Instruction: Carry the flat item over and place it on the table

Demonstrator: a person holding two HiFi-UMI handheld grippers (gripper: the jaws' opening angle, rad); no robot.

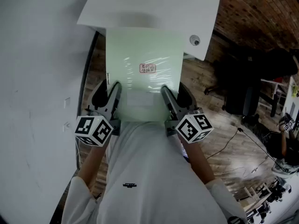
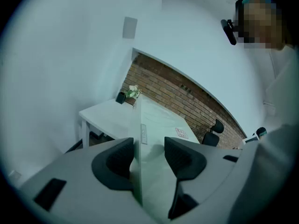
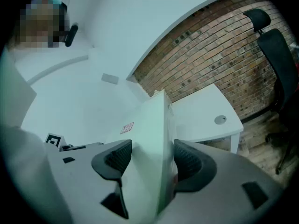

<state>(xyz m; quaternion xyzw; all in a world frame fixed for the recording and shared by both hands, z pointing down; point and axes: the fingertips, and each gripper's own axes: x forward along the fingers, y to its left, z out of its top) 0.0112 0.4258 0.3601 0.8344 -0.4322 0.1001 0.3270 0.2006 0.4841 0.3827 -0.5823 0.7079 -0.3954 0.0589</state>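
- Flat item (image 1: 144, 55): pale green panel in clear wrap, small red label near its middle, filling the centre of the head view and running up toward the top of the frame.
- Held clear of the floor, near end close against the person's white shirt at lower centre, far end overlapping the near edge of the white worktop (image 1: 140, 8) at the top of the frame. Impossible to tell whether touching that edge or only hanging above it.
- Left gripper (image 1: 110, 87): at the panel's left edge, jaws spread wide yet closed across the panel's thickness, pads pressed against it in the left gripper view.
- Right gripper (image 1: 173, 87): same hold on the right edge, jaws wide, pads tight on the panel, nothing else between them.
- Done, by the look of it: the pick-up and most of the carry, with the worktop directly ahead.
- Left, as a judgement: bringing the panel fully over the white surface, lowering it flat, then letting go with both grippers.
- Worth watching: round cable hole (image 1: 194, 40) near the worktop's right corner in the head view, and small potted plant (image 2: 128, 94) at the worktop's far end in the left gripper view, close beside the panel's far edge there.
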